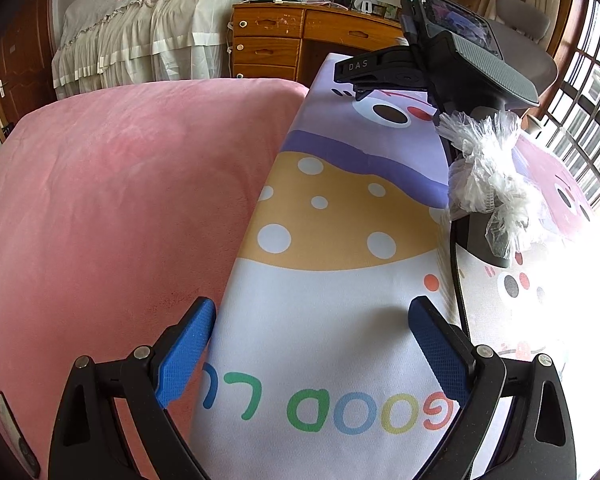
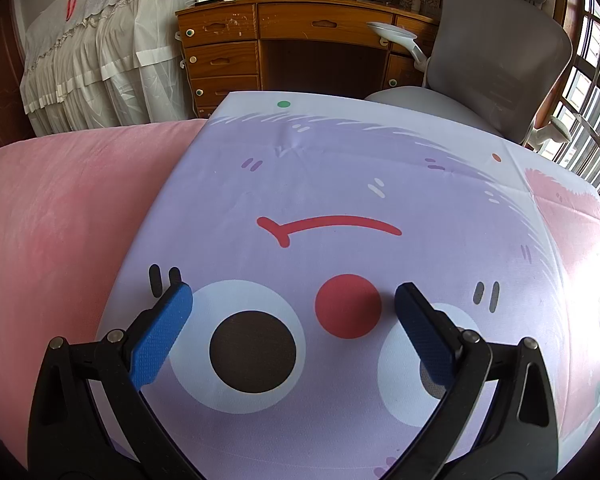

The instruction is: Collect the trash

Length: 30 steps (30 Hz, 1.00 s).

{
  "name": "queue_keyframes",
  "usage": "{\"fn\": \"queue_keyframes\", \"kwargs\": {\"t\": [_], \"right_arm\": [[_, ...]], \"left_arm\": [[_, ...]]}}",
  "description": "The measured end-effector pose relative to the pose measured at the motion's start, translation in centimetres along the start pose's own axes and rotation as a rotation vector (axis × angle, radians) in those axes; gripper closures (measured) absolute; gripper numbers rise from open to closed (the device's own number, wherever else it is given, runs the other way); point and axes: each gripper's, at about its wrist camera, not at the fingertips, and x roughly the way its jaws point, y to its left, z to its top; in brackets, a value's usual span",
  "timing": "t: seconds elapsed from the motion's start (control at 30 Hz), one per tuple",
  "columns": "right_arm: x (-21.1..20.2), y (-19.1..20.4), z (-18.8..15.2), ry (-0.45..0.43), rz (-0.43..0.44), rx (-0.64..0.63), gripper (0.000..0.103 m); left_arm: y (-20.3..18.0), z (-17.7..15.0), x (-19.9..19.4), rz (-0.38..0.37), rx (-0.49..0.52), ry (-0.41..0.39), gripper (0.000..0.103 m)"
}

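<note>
**Plastic scrap off to the right, both grippers wide and empty**

The pink blanket [image 1: 112, 200] fills the left half of the left wrist view; the printed cartoon mat [image 1: 332, 288] runs up the middle, its left edge meeting the blanket. A wooden desk [image 2: 284, 40] and grey chair [image 2: 496, 48] sit along the top of the right wrist view, well beyond the mat's far edge.

The crumpled clear plastic [image 1: 488, 176], the trash, shows at right centre of the left view, against the other gripper's dark body; whether it rests on the mat or clings to that tool I cannot tell.

The left gripper [image 1: 312, 344] and right gripper [image 2: 292, 328] both stand spread wide, holding nothing. Probably best to bring one set of pads around the wad's thick middle and close gently. The mat ahead is bare, leaving open room to move.
</note>
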Motion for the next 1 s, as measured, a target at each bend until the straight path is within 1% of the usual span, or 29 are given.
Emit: {"fn": "queue_keyframes", "kwargs": {"t": [0.1,0.23,0.33,0.47,0.73,1.0], "right_arm": [[-0.3,-0.1,-0.2,0.000,0.000,0.000,0.002],[-0.2,-0.1,-0.2,0.000,0.000,0.000,0.002],[-0.2,0.0,-0.2,0.000,0.000,0.000,0.002],[-0.1,0.0,-0.1,-0.001,0.000,0.000,0.002],[-0.2,0.0,-0.2,-0.001,0.000,0.000,0.002],[-0.3,0.0,-0.3,-0.001,0.000,0.000,0.002]], "left_arm": [[-0.1,0.0,0.0,-0.003,0.001,0.002,0.005],[-0.2,-0.7,-0.9,-0.026,-0.018,0.015,0.004],[-0.2,-0.6,-0.6,-0.008,-0.024,0.020,0.001],[-0.3,-0.5,-0.6,0.000,-0.018,0.018,0.001],[0.5,-0.5,-0.1,-0.067,-0.076,0.056,0.001],[0.9,-0.7,-0.2,-0.096,-0.101,0.074,0.001]]}}
